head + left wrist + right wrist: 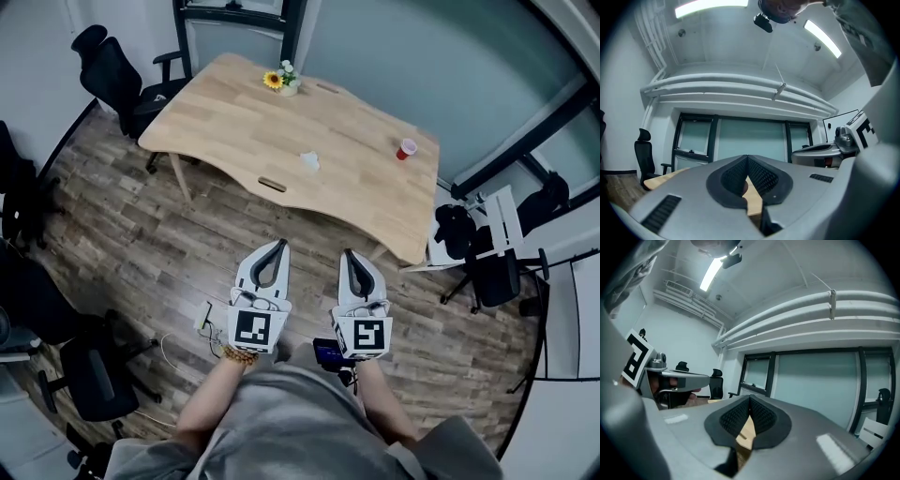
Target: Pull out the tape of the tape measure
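Shows a small pale object [309,161] lying near the middle of the wooden counter [234,131], too small to confirm as the tape measure. Lies untouched, well apart from both grippers. Shares the counter with a red cup [406,148] toward the right end and a pot of yellow and white flowers [282,81] at the far edge, each well apart from it.

Nearer the camera, holds the left gripper [279,244] and the right gripper [349,253] side by side over the plank floor [122,244], short of the counter's near edge and pointing toward it. Holds the jaws of both pressed together at the tips, pinching nothing. Through the gap below the closed tips, in each gripper view, shows only a sliver of the wooden top.

Wears a beaded bracelet [239,354] on the left wrist, behind the marker cube. Around the counter, takes in black office chairs at the far left [117,80] and at the right [497,267], with frosted glass panels along the wall beyond.
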